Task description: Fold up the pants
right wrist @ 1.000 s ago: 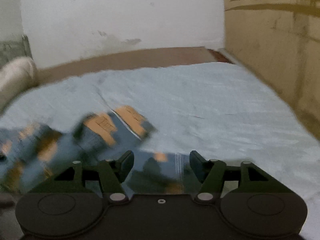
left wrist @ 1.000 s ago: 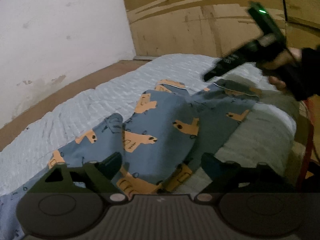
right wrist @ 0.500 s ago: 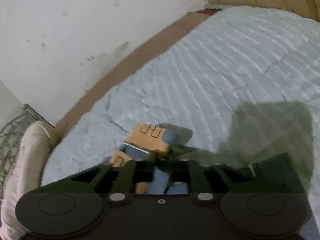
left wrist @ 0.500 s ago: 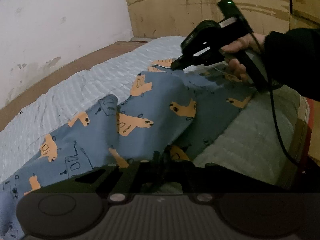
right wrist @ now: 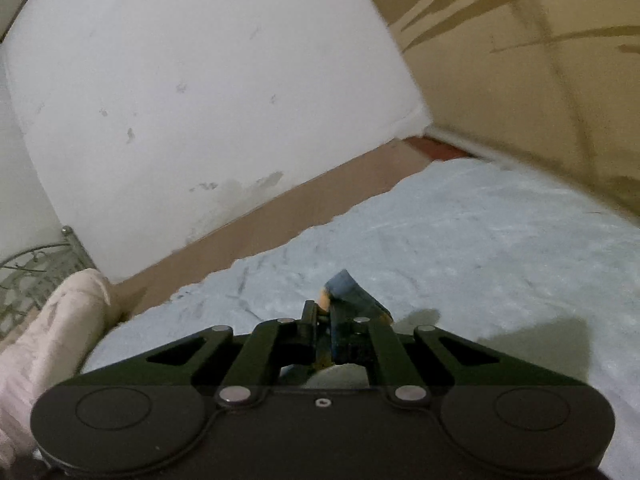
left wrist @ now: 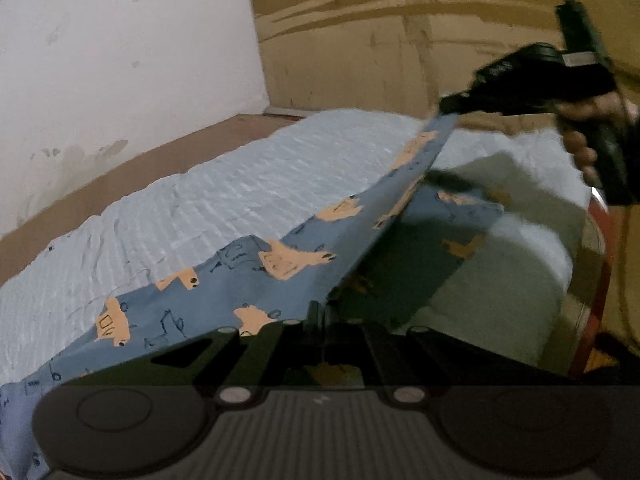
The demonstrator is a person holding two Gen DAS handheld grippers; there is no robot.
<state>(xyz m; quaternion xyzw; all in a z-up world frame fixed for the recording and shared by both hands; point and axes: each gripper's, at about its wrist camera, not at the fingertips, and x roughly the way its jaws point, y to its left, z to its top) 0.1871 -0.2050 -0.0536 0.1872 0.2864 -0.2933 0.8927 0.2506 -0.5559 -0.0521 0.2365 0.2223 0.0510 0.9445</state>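
And here are the blue cotton pants printed with orange cartoon vehicles [left wrist: 256, 280], lifted off the pale blue quilted bed cover [left wrist: 224, 200] and stretched into a taut slanting sheet between the two tools. The near edge is pinched in the left tongs [left wrist: 318, 312], clenched tight on the cloth at the bottom of the left view. The far corner runs up to the right tongs [left wrist: 444, 110], likewise clamped on fabric. From the right camera a small blue tip with a dab of orange pokes out past the closed fingers [right wrist: 310, 320]. Under the raised sheet, a second layer of the same print lies on the bed in shadow, its outline hard to read. The person's right hand [left wrist: 588, 132] gripping the black handle is blurred and cut off at the frame edge. The pants' lower left end slips out of view behind the left tool's body. A cream pillow [right wrist: 52, 336] sits at the bed's far end.
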